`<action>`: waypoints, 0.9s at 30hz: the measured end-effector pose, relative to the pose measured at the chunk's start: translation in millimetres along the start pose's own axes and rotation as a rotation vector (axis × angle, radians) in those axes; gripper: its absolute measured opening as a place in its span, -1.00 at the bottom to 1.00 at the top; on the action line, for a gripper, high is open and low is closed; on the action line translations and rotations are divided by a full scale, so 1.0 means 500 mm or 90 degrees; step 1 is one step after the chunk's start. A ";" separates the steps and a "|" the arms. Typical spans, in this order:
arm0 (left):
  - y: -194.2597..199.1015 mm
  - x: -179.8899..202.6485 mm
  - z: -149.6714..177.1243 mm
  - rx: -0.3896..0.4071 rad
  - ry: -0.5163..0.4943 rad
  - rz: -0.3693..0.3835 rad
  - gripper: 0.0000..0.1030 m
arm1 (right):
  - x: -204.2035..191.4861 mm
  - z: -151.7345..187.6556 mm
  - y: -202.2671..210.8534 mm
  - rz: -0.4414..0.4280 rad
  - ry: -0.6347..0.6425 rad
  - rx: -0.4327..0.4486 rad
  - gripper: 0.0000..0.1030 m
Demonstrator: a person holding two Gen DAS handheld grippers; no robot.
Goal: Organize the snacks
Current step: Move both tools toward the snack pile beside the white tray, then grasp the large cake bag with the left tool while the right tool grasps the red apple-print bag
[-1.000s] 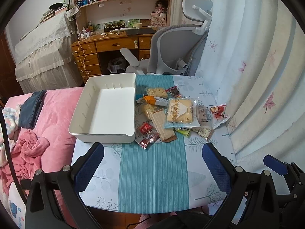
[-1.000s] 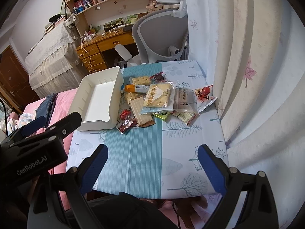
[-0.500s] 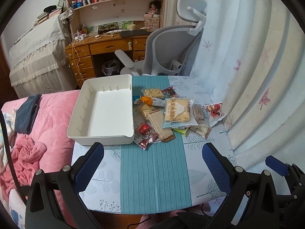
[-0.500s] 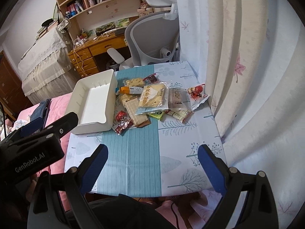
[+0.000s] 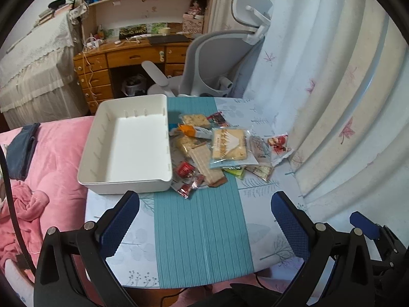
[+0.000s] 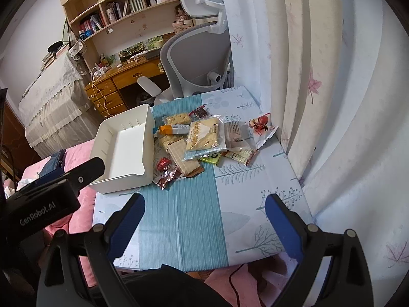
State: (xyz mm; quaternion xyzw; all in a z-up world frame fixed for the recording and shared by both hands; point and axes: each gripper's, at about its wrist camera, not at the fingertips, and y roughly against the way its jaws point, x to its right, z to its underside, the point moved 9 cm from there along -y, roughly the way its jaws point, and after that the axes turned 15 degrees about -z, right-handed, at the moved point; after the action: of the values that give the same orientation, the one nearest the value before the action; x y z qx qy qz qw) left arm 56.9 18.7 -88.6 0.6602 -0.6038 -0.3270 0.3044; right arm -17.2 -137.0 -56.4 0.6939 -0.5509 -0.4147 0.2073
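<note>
A pile of wrapped snacks (image 5: 225, 145) lies on the table, right of an empty white bin (image 5: 127, 145). The pile holds a large cracker pack (image 5: 230, 143), a long wafer pack (image 5: 204, 161), small red packets (image 5: 186, 176) and a red-and-white bag (image 5: 278, 145). In the right wrist view the pile (image 6: 202, 138) and the bin (image 6: 122, 148) lie ahead. My left gripper (image 5: 204, 227) is open and empty above the table's near edge. My right gripper (image 6: 204, 227) is open and empty, to the right of the left one.
The table wears a blue and teal cloth (image 5: 202, 230). A curtain (image 5: 332, 102) hangs along its right side. A pink bed (image 5: 38, 179) lies to the left. A grey office chair (image 5: 219, 66) and a wooden desk (image 5: 122, 61) stand behind the table.
Both grippers have drawn back and risen a little, so the table looks smaller and farther. The snacks and the bin have not moved. Both grippers stay open.
</note>
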 end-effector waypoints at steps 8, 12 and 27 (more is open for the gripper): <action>-0.051 0.035 -0.008 -0.041 -0.009 0.025 0.99 | 0.049 -0.009 -0.026 -0.010 -0.061 -0.004 0.86; -0.085 0.049 -0.029 -0.060 -0.011 0.021 0.99 | 0.090 -0.035 -0.048 0.004 -0.085 0.000 0.86; -0.318 0.212 -0.172 -0.176 -0.080 -0.018 0.99 | 0.265 -0.206 -0.223 0.044 -0.064 -0.008 0.86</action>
State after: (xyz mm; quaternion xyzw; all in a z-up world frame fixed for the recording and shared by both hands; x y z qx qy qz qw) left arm 226.6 -72.5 -170.5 0.5986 -0.5618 -0.4518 0.3492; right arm 138.0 -244.2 -126.8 0.6513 -0.5820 -0.4450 0.1977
